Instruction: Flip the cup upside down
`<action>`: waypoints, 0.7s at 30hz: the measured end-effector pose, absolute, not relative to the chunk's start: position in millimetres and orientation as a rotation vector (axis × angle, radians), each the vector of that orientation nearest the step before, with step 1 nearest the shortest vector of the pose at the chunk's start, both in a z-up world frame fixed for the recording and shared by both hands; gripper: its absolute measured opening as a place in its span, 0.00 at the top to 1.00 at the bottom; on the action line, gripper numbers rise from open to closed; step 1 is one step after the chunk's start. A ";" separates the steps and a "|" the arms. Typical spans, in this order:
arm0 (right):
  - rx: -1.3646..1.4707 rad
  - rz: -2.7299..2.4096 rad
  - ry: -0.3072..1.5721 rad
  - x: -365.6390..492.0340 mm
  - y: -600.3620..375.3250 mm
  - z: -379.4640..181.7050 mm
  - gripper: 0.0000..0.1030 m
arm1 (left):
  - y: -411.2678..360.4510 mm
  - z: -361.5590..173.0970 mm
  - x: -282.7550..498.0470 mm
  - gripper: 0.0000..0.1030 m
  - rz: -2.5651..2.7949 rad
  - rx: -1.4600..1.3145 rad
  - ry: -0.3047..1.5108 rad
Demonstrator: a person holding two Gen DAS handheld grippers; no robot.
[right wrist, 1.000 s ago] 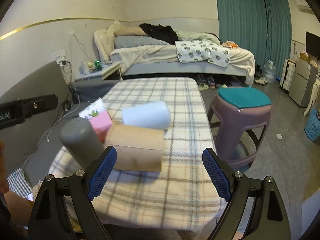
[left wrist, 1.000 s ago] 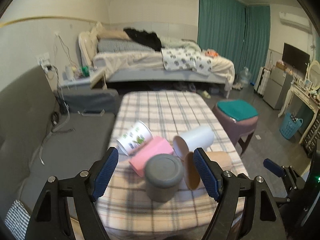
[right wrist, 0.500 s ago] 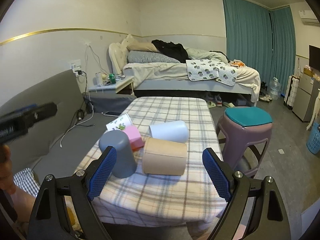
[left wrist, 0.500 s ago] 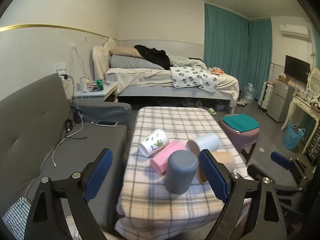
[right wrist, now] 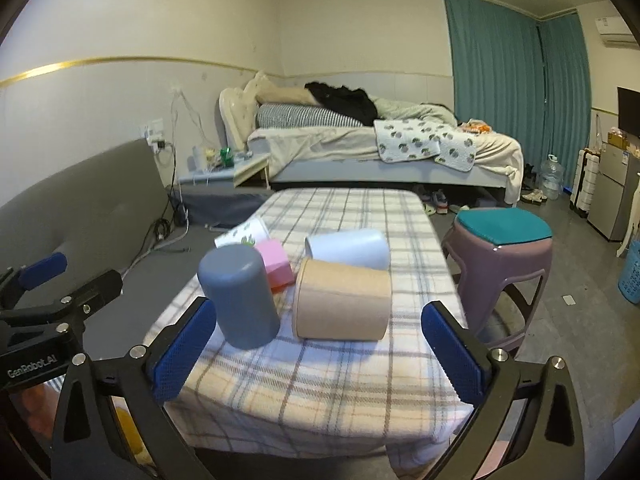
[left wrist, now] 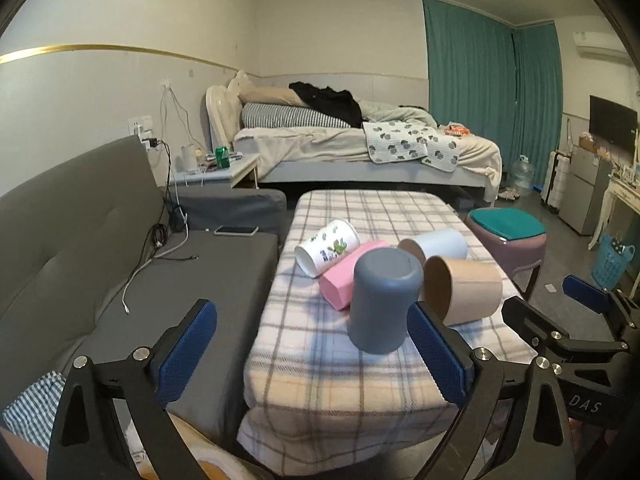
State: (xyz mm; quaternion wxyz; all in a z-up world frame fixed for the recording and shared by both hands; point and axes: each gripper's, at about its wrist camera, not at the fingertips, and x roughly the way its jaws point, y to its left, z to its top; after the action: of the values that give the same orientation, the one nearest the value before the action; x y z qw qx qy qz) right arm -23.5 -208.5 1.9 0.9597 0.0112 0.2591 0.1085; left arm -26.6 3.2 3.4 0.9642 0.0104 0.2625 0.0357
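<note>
A grey cup point(left wrist: 384, 300) stands upside down near the front of the plaid-covered table point(left wrist: 360, 368); it also shows in the right wrist view point(right wrist: 240, 294). A tan cup point(left wrist: 466, 290) point(right wrist: 342, 304), a pale blue cup point(left wrist: 438, 244) point(right wrist: 348, 248), a pink cup point(left wrist: 348, 274) point(right wrist: 276, 264) and a white printed cup point(left wrist: 326, 248) point(right wrist: 244, 236) lie on their sides behind it. My left gripper point(left wrist: 312, 352) is open and empty, held back from the table's front. My right gripper point(right wrist: 318, 354) is open and empty, also short of the front edge.
A grey sofa point(left wrist: 100, 248) with cables and a phone point(left wrist: 236, 231) lies left of the table. A purple stool point(right wrist: 504, 256) with a teal cushion stands to the right. A bed point(left wrist: 360, 148) is behind. The other gripper shows at each view's edge.
Both grippers have pulled back and away from the table, open all the while. The grey cup stays standing upside down where it was.
</note>
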 end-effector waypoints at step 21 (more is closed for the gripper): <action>0.024 0.229 0.552 -21.2 -209.8 -3.7 0.00 | 9.0 -2.2 -21.4 0.04 0.086 -0.005 0.557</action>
State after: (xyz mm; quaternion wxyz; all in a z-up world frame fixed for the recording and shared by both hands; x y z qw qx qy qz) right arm -21.2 -209.8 -3.7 0.9555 0.0117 0.2721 0.1130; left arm -21.4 9.0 -2.2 0.9606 -0.0022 0.2748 0.0424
